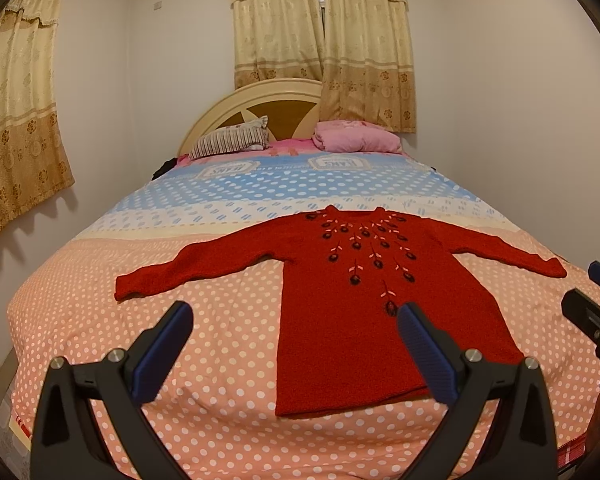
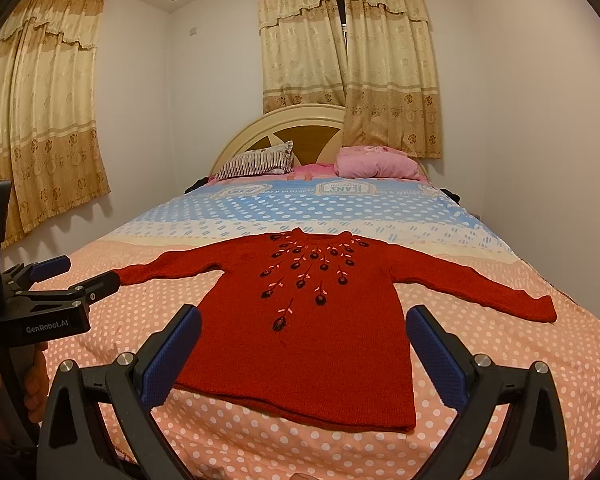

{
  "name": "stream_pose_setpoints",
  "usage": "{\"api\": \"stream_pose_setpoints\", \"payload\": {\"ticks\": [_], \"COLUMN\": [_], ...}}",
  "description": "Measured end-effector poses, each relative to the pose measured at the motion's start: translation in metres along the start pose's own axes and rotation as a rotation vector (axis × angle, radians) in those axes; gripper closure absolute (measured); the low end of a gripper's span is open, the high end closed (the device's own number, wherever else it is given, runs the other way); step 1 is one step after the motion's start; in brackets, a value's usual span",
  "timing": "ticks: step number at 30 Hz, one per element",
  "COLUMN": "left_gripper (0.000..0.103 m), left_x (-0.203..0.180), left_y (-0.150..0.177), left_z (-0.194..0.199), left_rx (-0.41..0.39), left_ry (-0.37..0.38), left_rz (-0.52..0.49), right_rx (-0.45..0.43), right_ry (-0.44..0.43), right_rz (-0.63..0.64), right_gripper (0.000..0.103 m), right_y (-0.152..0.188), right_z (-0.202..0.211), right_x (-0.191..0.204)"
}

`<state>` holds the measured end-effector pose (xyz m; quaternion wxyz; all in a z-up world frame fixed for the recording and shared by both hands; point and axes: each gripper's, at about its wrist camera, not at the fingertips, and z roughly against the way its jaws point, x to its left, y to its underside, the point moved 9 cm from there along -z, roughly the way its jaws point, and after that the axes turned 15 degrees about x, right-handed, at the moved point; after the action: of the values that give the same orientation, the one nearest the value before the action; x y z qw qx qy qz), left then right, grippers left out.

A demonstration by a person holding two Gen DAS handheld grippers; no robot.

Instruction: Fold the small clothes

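Observation:
A small red knitted sweater (image 1: pixel 340 292) with dark embroidered flowers lies flat and face up on the bed, sleeves spread out to both sides; it also shows in the right wrist view (image 2: pixel 320 320). My left gripper (image 1: pixel 294 320) is open and empty, held above the sweater's lower left part. My right gripper (image 2: pixel 304 324) is open and empty, held above the sweater's lower hem area. Each gripper shows at the edge of the other's view: the right gripper (image 1: pixel 592 300) at the right, the left gripper (image 2: pixel 80 276) at the left near the sleeve cuff.
The bed (image 1: pixel 220 320) has a pink polka-dot cover turning blue farther back. A striped pillow (image 1: pixel 232 140) and a pink pillow (image 1: pixel 356 136) lie against the headboard (image 1: pixel 260 100). Curtains (image 1: pixel 320 20) hang behind and on the left wall (image 1: pixel 16 120).

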<state>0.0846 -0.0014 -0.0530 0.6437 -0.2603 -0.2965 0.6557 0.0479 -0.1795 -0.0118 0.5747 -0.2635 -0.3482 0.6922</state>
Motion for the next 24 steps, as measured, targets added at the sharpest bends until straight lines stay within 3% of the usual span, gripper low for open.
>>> {"api": "stream_pose_setpoints", "payload": {"ticks": [24], "left_gripper": [0.000], "left_x": [0.009], "left_y": [0.001], "left_z": [-0.003], "left_rx": [0.000], "left_ry": [-0.001], "left_rz": [0.010], "right_rx": [0.004], "right_ry": [-0.001], "right_rz": [-0.002], "right_gripper": [0.001], "right_y": [0.002], "right_z": [-0.001], "right_x": [0.000]}}
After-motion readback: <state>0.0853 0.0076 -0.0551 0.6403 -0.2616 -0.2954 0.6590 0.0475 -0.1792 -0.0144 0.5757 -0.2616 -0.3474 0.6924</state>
